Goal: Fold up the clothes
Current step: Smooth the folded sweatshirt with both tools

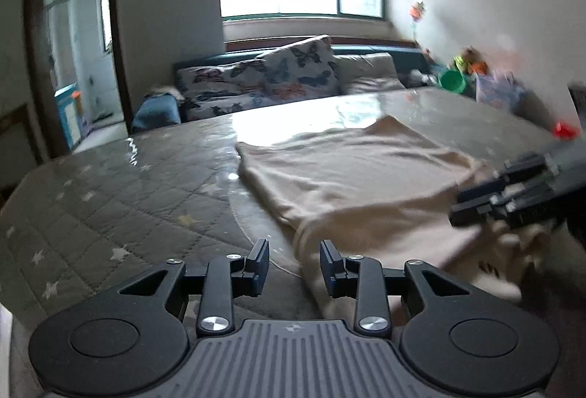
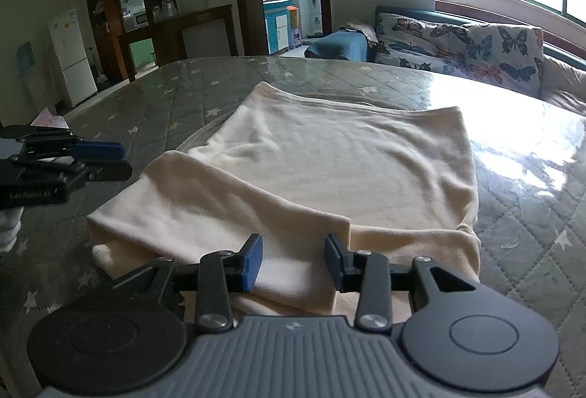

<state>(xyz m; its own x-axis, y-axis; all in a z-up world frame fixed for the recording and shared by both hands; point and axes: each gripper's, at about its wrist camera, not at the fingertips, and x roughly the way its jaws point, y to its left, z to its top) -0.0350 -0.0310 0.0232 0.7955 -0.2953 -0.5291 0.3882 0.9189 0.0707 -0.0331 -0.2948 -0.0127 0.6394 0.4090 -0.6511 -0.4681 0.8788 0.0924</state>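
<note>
Two sets of tongs hover with jaws apart, gripping nothing: the left tongs beside the near-left edge of a cream garment, the right tongs over its folded near edge. It lies flat near the quilted table's near edge.

Both grippers, jaws apart.

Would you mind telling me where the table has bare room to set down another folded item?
Free: the quilted table cover left of the cream garment, and the glossy strip to its right. Crowded: the near edge, where both tools hover.
</note>
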